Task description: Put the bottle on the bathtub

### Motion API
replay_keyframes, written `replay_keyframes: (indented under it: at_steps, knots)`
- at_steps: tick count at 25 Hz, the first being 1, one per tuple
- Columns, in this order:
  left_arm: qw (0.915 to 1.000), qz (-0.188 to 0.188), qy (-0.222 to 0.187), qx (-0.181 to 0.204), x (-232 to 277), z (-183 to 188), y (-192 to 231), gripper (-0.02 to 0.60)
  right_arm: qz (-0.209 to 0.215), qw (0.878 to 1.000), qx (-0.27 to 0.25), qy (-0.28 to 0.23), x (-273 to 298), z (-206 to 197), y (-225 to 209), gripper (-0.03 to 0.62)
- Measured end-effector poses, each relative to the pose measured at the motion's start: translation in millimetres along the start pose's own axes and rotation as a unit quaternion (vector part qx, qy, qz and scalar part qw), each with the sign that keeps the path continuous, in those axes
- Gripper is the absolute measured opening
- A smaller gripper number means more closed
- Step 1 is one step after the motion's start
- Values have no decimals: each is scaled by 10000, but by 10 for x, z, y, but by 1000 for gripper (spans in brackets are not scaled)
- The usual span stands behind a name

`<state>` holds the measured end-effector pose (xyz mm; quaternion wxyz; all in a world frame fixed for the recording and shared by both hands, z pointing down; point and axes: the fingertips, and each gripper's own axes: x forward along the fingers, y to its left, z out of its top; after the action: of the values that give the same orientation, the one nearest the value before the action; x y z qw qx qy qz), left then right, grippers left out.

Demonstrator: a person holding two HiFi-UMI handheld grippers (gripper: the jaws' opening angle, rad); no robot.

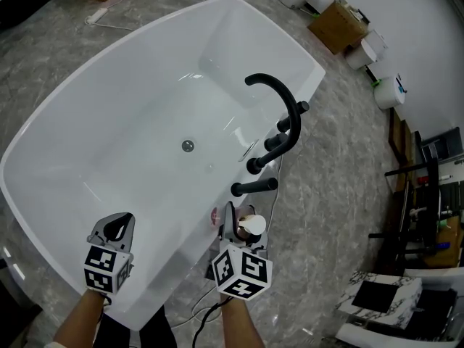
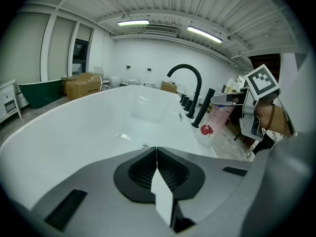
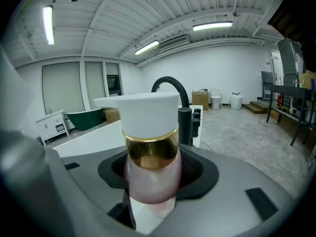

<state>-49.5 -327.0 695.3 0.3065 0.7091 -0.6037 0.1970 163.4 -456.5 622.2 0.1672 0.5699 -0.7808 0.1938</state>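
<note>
A pinkish pump bottle (image 3: 150, 167) with a gold collar and a white pump head sits between the jaws of my right gripper (image 3: 150, 181), which is shut on it. In the head view the bottle (image 1: 251, 225) is at the white bathtub's (image 1: 130, 136) near right rim, just in front of the black faucet (image 1: 286, 107) and its handles. In the left gripper view the bottle (image 2: 211, 125) leans slightly over that rim; whether it touches the rim I cannot tell. My left gripper (image 1: 119, 227) hangs over the tub's near edge, shut and empty (image 2: 156, 154).
Black tap handles (image 1: 255, 187) line the rim beside the bottle. A cable (image 1: 206, 312) runs on the grey marble-look floor below the right gripper. Cardboard boxes (image 1: 337, 24) and toilets (image 1: 361, 51) stand beyond the tub; a metal rack (image 1: 428, 194) is at right.
</note>
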Motion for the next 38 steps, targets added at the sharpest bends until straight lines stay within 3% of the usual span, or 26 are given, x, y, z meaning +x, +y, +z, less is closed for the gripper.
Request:
replay_keyframes:
  at_steps: [27, 38]
  knots:
    - [9999, -36, 39, -93, -162, -80, 81, 17, -242, 9997, -23, 95, 41, -33, 9, 235]
    - [10000, -38, 27, -50, -241, -47, 130, 17, -238, 9996, 116, -10, -12, -9, 36, 287]
